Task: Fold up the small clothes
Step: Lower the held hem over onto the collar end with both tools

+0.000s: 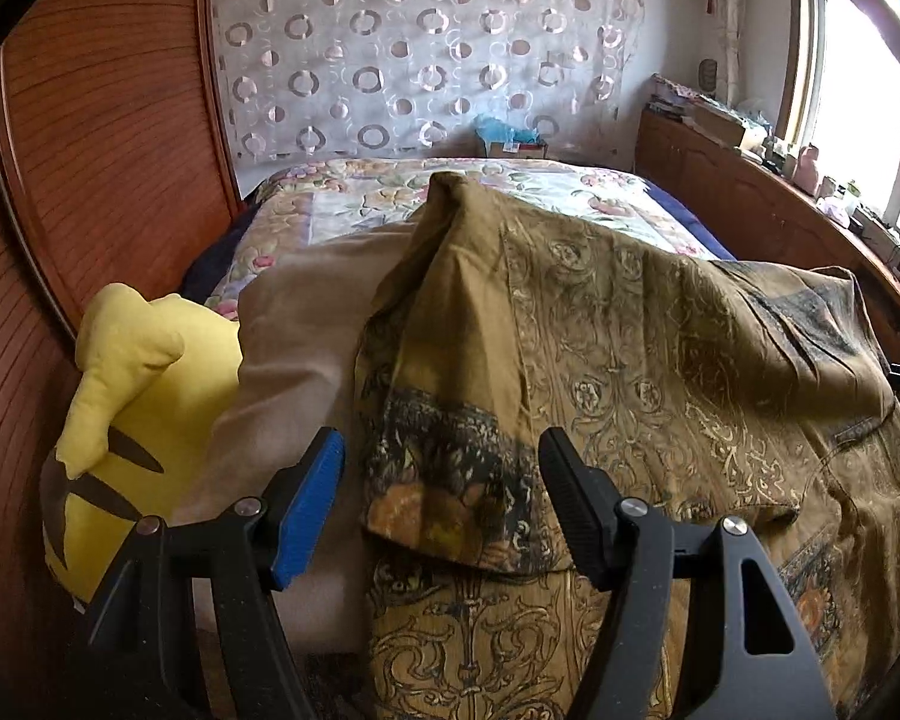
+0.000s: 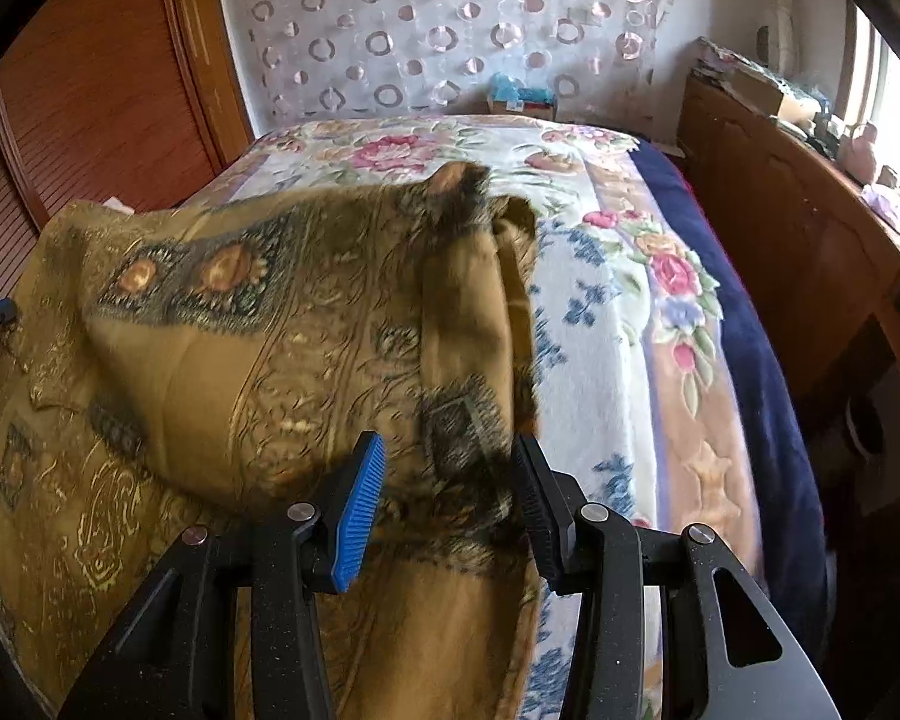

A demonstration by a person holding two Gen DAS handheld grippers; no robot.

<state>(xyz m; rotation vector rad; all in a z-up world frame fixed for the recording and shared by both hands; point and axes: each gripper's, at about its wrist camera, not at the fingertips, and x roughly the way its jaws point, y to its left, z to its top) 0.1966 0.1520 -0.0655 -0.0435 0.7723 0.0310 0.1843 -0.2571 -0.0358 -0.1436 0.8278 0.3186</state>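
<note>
An olive-brown garment with gold scroll print (image 1: 630, 330) lies on the bed, its upper layer folded over and humped. My left gripper (image 1: 441, 441) stands open above the fold's dark-printed corner (image 1: 450, 480); neither pad presses the cloth. In the right wrist view the same garment (image 2: 270, 330) is blurred where it drapes at its right edge. My right gripper (image 2: 448, 444) stands open over that edge, cloth between the fingers but not pinched. A tip of each gripper shows at the other view's edge.
A floral blanket (image 2: 600, 330) covers the bed. A yellow plush toy (image 1: 138, 396) and a beige cloth (image 1: 306, 330) lie left of the garment. A wooden wardrobe (image 1: 90, 150) stands at left and a cluttered wooden cabinet (image 2: 780, 228) at right under the window.
</note>
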